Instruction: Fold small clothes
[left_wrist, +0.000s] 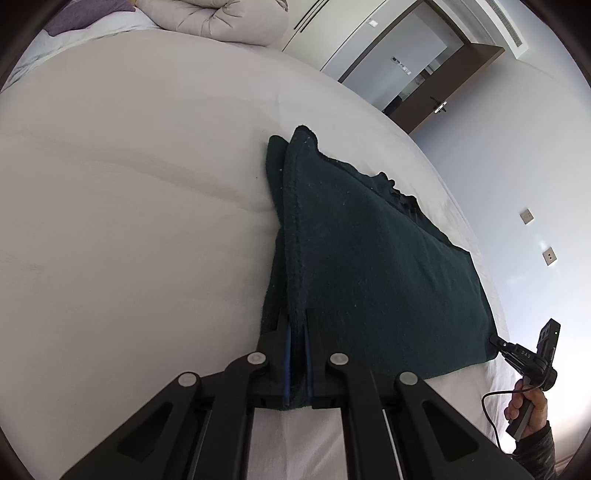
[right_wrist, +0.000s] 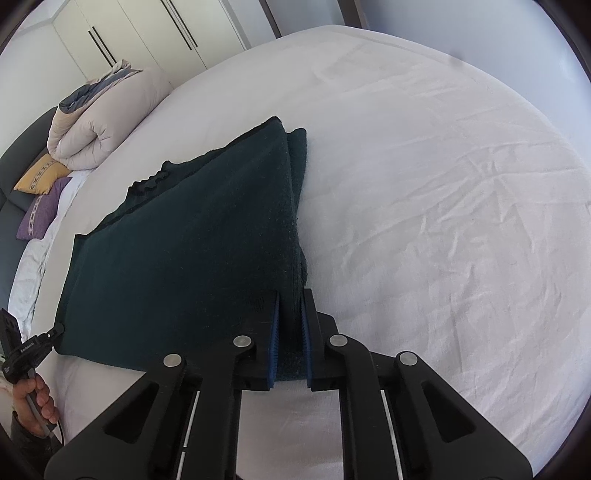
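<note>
A dark teal cloth (left_wrist: 373, 266) lies on the white bed sheet (left_wrist: 129, 206), stretched between both grippers. My left gripper (left_wrist: 297, 325) is shut on one near corner of the cloth, whose edge is folded double between the blue pads. My right gripper (right_wrist: 290, 306) is shut on the other near corner of the same cloth (right_wrist: 192, 258). Each gripper also shows at the far corner in the other's view: the right gripper (left_wrist: 496, 341) and the left gripper (right_wrist: 57, 328). The near edge is lifted a little; the far edge rests on the sheet.
A rolled beige duvet (right_wrist: 99, 125) and yellow and purple pillows (right_wrist: 44, 192) lie at the head of the bed. White wardrobes (right_wrist: 147, 33) stand behind. A brown door (left_wrist: 436, 92) and wall sockets (left_wrist: 526, 216) lie past the bed's edge.
</note>
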